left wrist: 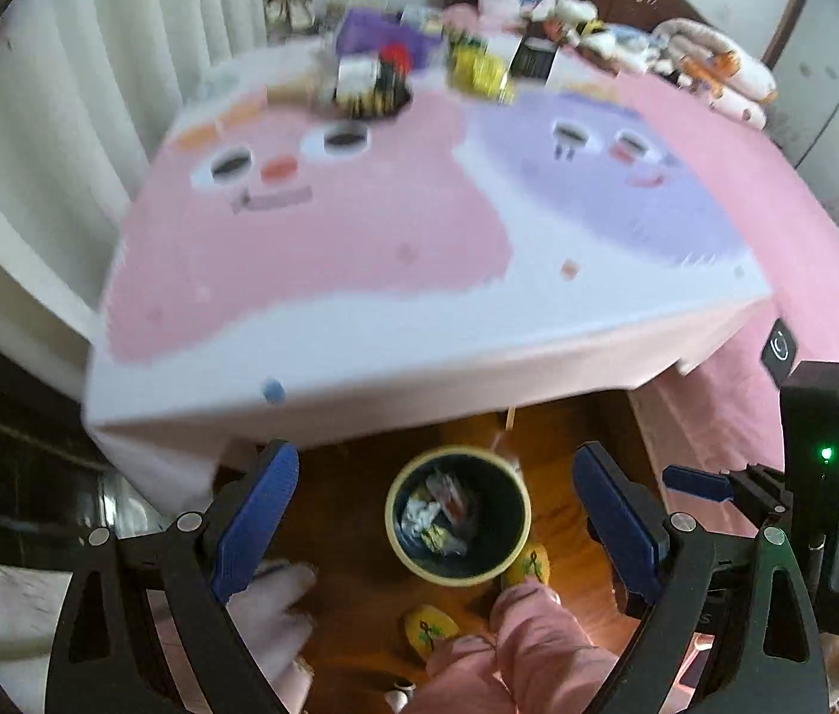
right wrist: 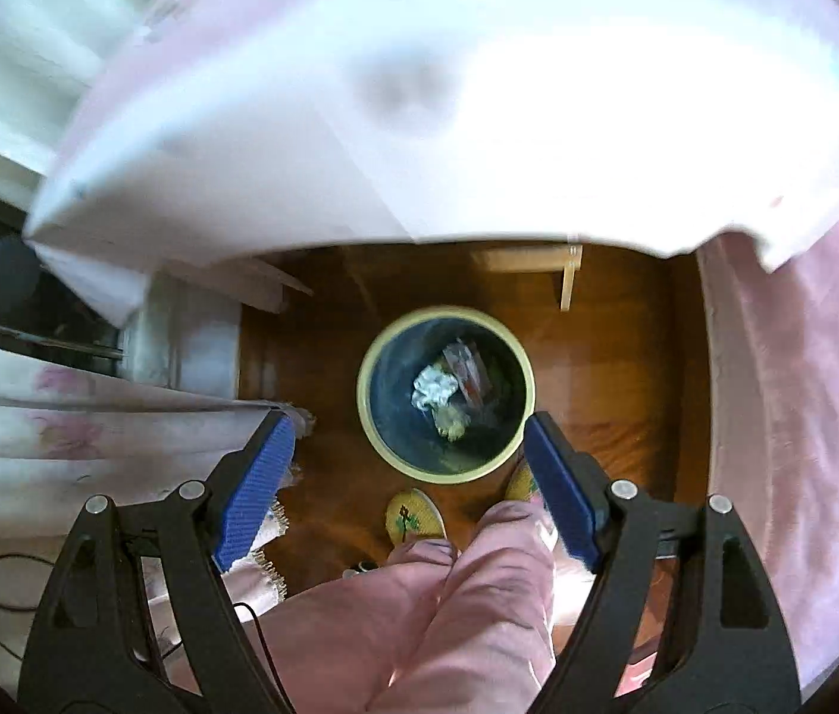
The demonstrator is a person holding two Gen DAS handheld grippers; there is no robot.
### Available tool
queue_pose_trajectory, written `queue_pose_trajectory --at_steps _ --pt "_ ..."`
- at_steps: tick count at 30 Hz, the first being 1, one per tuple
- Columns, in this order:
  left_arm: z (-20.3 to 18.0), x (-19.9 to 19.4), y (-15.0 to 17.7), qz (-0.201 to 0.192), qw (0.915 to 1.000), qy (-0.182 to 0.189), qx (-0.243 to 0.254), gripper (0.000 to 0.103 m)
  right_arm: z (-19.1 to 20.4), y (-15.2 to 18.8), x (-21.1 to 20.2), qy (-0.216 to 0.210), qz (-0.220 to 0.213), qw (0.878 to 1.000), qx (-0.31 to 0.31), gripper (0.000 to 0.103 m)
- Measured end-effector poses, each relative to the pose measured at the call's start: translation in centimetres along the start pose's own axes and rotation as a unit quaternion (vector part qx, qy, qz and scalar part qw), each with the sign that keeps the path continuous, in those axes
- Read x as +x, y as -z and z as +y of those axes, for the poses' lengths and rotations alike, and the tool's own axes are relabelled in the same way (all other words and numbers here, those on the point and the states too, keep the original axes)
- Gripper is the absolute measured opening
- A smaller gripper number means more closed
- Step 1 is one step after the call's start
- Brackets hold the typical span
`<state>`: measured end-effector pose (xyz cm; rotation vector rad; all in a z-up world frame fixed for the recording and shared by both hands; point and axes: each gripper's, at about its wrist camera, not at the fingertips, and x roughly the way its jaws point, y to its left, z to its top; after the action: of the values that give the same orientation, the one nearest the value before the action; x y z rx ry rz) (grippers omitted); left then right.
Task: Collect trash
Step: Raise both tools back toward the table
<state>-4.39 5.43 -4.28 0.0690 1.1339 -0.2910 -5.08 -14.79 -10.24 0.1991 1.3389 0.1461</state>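
Trash (right wrist: 446,395) — crumpled white paper and clear wrappers — lies at the bottom of a round bin (right wrist: 372,416) with a pale rim and dark inside, standing on the wooden floor (right wrist: 598,357) just in front of the person's yellow slippers (right wrist: 413,514) and pink trouser legs (right wrist: 479,607). Both grippers point steeply down over it. The right gripper (right wrist: 410,491) has its blue pads spread wide with nothing between them; its right pad overlaps the bin's near rim in the picture. The left gripper (left wrist: 437,523) is likewise spread and empty, the bin framed between its fingers, and the right gripper's black body shows beside it at the right. Beyond the bin the near edge of a table hangs over the floor, draped in a pink and white cloth (left wrist: 360,273) with cartoon faces. At the table's far edge sits a blurred cluster of packets and boxes (left wrist: 419,68) — details cannot be made out.
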Motion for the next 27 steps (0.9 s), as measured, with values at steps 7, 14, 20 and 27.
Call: queue_pose_trajectory --at_steps 7,14,20,27 --pt "0.0 -7.8 -3.1 -0.061 0.9977 0.005 0.029 0.095 2.2 -2.5 -8.2 0.021 -0.064 0.997 -0.033 0.077" --pt "0.0 -12.1 -6.8 -0.102 0.994 0.007 0.039 0.095 4.3 -5.4 -15.1 0.065 -0.146 0.985 -0.068 0.077" --pt "-0.1 -13.5 -9.5 -0.129 0.9908 0.003 0.041 0.095 3.8 -8.5 -18.9 0.071 -0.189 0.978 -0.048 0.077" --pt "0.4 -13.0 -14.0 -0.147 0.9887 -0.013 0.025 0.095 2.8 -12.8 -20.8 0.065 -0.209 0.975 -0.042 0.077"
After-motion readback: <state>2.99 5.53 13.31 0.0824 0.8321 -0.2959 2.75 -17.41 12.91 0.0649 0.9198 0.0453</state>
